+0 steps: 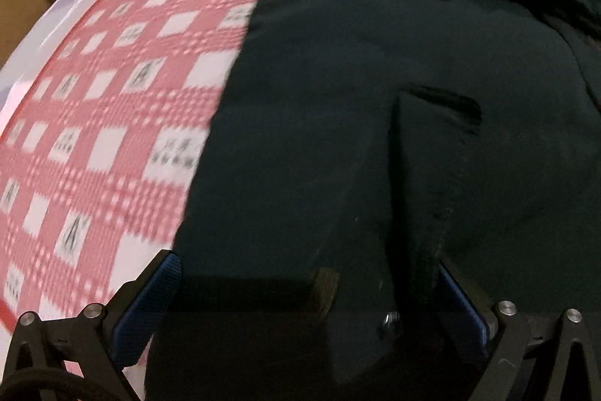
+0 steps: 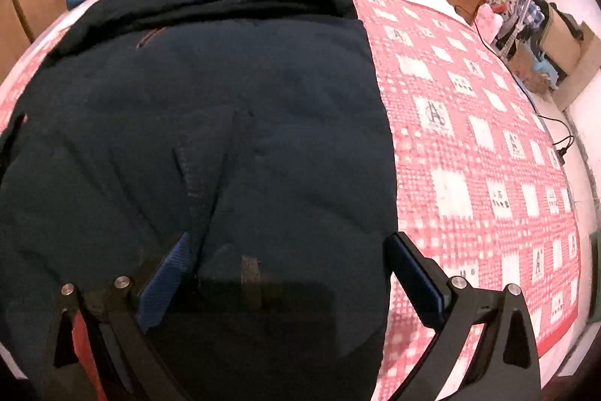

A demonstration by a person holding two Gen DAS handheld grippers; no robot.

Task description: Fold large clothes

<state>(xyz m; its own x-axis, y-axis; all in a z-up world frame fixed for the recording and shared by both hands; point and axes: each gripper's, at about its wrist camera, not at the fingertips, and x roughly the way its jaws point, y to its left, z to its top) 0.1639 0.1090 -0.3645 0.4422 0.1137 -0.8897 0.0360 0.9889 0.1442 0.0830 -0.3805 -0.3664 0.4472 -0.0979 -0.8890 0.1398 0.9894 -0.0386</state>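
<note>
both claws are spread wide with nothing gripped: the left claw and the right claw are held low over the near part of the dark jacket. the jacket is spread flat on the red checked bedcover, its far end bunched. for a clean fold, the near hem should be pinched at both corners, through every layer, and lifted evenly.
</note>
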